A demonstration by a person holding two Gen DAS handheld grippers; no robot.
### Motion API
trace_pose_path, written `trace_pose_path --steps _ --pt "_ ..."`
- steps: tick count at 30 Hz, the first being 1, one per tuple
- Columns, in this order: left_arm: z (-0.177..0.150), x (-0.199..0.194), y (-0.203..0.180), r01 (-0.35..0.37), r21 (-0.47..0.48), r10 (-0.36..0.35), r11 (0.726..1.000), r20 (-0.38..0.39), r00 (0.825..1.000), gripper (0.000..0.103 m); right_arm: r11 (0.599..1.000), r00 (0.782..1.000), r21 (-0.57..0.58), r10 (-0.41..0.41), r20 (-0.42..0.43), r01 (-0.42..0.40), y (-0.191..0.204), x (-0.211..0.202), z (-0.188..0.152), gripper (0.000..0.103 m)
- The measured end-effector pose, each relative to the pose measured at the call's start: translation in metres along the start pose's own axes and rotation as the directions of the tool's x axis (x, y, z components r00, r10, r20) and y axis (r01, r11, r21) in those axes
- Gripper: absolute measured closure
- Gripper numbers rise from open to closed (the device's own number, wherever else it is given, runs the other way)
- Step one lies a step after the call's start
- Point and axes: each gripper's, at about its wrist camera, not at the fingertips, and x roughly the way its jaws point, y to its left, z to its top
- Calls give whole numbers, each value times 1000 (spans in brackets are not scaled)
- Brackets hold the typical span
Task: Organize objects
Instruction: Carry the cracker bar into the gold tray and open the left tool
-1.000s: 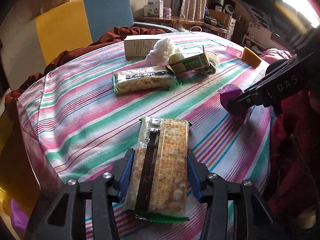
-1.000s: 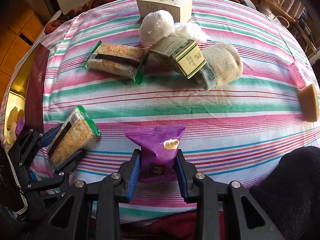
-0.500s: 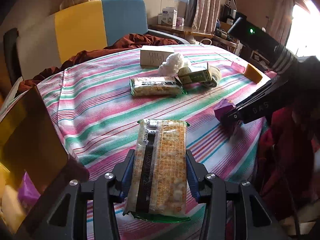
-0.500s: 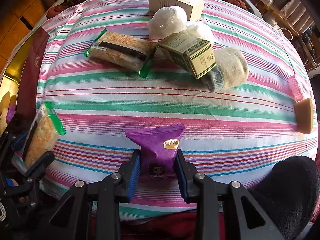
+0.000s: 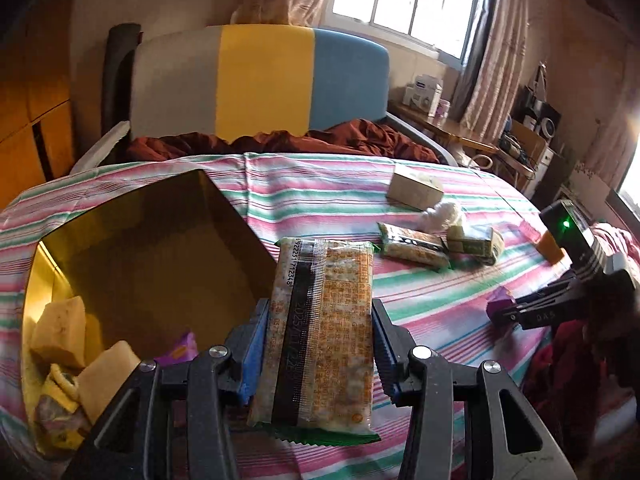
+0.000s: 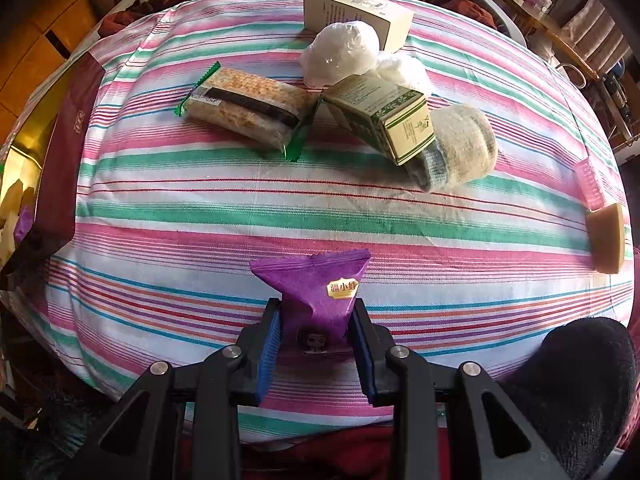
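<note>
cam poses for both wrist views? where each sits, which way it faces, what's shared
Left wrist: behind the left gripper, shut on a cracker pack, facing the gold box and headboard; right gripper visible.
Right wrist: behind the right gripper, shut on a purple packet, looking down across the striped cloth.
Shared: second cracker pack, green carton.

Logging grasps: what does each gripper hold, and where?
Left gripper clamps the cracker pack across its long sides. Right gripper pinches the purple snack pouch at its near end.
</note>
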Motion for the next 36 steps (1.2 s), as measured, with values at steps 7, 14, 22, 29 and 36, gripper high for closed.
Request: trace_pose_path --steps 7,14,22,29,36 --pt "-1 -22 50 -98 -105 101 990 29 994 55 999 1000 -44 -13 -7 13 3 1 4 70" --pt "1 -34 112 -215 -243 227 946 22 974 55 999 1000 -51 -14 -2 14 5 0 4 70" --pt "-3 -27 164 -281 -344 284 896 -41 958 55 999 1000 -51 -18 -6 18 7 0 5 70" --pt "5 -6 189 -306 -369 297 877 -84 951 55 998 1000 -53 -23 -13 22 6 -1 5 70" --pt "0 13 196 -321 -355 297 878 -124 947 54 998 999 -51 -27 -19 26 5 -3 5 70"
